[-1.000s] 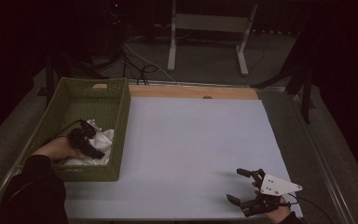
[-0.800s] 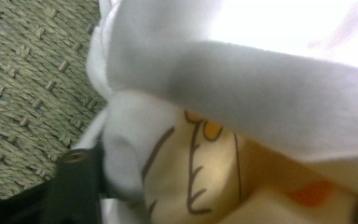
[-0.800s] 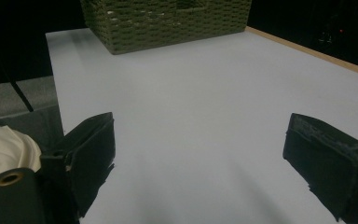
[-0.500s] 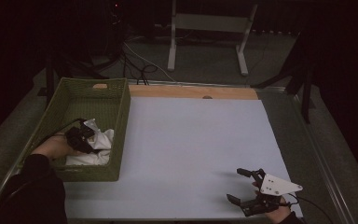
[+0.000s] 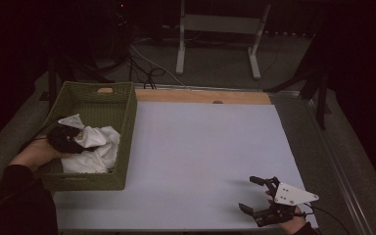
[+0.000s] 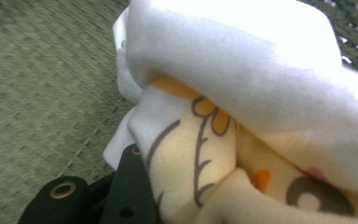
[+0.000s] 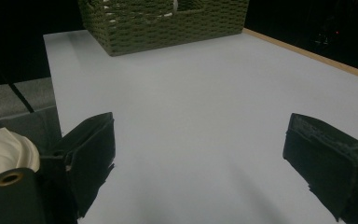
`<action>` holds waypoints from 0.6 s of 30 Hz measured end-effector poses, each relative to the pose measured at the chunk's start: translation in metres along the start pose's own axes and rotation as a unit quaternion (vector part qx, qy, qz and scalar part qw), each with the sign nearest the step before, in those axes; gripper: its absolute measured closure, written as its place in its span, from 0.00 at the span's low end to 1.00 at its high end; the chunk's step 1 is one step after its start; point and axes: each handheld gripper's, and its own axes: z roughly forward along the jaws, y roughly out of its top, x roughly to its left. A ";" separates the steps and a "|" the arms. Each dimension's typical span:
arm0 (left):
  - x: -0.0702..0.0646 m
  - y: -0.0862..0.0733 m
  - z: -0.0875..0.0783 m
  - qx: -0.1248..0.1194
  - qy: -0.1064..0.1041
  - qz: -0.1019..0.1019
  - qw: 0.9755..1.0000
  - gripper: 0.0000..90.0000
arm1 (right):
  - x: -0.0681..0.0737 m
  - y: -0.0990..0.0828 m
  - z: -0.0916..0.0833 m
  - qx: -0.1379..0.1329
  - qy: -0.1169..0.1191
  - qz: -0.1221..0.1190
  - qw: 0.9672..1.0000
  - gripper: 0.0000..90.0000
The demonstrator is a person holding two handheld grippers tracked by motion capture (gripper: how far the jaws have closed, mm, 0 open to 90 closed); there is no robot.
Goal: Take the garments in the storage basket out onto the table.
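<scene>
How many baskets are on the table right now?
1. The green woven basket sits at the table's left edge, holding a white cloth that the left gripper is reaching into.

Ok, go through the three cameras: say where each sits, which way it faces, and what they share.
High view: above the person's side, facing forward and down on the white table; left hand and both grippers show.
Left gripper view: inside the green woven basket, pressed against the white printed cloth; one black jaw shows.
Right gripper view: low over the table, facing the basket; both jaws wide apart.
Shared: all show the basket; high and left views show the cloth.
</scene>
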 end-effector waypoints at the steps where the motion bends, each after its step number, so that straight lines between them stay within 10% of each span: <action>1: 0.000 -0.001 -0.003 -0.007 -0.002 -0.001 1.000 0.78 | 0.000 0.000 0.000 0.000 0.000 -0.001 1.000 0.10; 11: 0.002 -0.007 -0.032 -0.071 0.006 -0.012 0.997 0.78 | 0.000 0.001 0.000 -0.004 -0.002 -0.005 1.000 0.10; 18: 0.001 -0.012 -0.055 -0.133 0.005 -0.020 0.991 0.78 | 0.000 0.001 -0.001 -0.004 -0.002 -0.002 1.000 0.10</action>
